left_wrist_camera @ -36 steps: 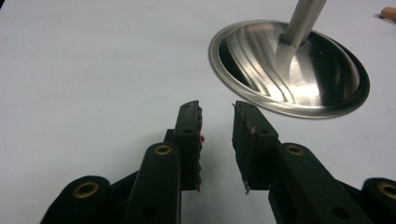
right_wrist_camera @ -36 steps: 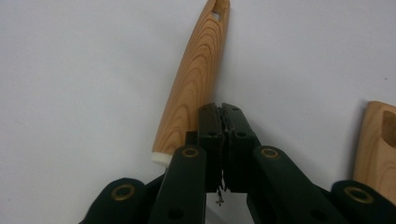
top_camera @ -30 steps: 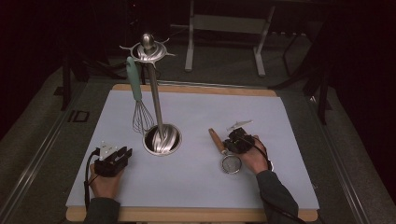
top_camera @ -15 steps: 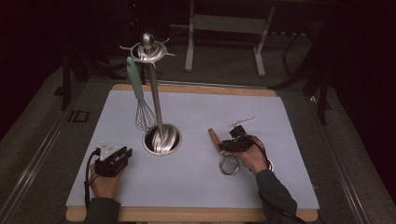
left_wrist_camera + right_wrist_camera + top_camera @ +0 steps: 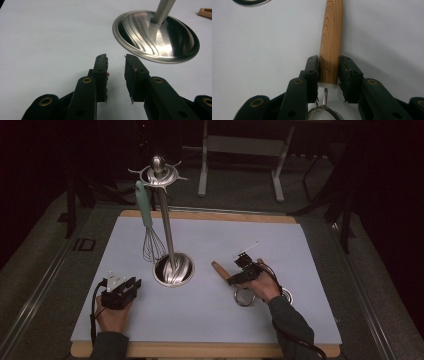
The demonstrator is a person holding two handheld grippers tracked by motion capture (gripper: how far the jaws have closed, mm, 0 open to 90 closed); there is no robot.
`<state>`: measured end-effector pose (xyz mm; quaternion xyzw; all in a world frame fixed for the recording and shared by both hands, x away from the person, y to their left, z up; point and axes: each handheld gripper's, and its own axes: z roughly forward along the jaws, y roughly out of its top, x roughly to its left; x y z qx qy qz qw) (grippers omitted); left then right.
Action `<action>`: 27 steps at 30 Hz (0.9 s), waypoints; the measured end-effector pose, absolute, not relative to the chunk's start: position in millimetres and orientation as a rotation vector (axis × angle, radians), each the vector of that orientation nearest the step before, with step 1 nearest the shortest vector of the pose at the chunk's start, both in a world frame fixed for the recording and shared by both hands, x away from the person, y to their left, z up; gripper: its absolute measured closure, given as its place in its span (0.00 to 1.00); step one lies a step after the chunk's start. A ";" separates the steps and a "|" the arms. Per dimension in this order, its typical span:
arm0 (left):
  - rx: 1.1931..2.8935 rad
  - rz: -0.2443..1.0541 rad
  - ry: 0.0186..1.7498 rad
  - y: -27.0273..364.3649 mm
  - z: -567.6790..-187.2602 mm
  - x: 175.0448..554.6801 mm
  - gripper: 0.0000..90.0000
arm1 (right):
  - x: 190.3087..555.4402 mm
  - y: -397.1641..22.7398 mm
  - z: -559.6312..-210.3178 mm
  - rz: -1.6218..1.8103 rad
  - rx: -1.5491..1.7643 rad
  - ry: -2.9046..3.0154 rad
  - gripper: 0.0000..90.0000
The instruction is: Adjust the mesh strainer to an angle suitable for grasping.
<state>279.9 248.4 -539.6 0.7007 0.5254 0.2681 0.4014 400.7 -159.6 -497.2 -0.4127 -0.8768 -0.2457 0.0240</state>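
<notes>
The right gripper view shows the right tongs [image 5: 329, 71] just opened, straddling the small mesh strainer's wooden handle [image 5: 331, 42]; the left tongs [image 5: 115, 72] gape empty.

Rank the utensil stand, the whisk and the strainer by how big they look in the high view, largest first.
1. utensil stand, tallest by far, from its round base to the hook ring.
2. whisk, hanging from the stand.
3. strainer, lying on the table, partly covered by the right gripper, so its full length is unsure.

Strainer handle [image 5: 331, 40]: tan, curved wood grain. Whisk handle [image 5: 144, 203]: mint green. Stand base [image 5: 155, 37]: silver, swirled. Table cover [image 5: 210, 320]: pale lavender-grey.
</notes>
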 end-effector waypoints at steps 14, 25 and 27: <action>1.764 0.671 1.331 249.2 -539.6 280.0 0.80 | 415.7 -132.4 -495.7 -0.483 -1.215 -2.731 0.78; 1.763 0.670 1.331 249.2 -539.7 280.0 0.80 | 411.8 -135.6 -485.4 -0.616 -1.191 -2.724 0.79; 1.760 0.667 1.333 249.7 -539.7 280.1 0.80 | 409.4 -135.0 -480.3 -0.655 -1.170 -2.712 0.79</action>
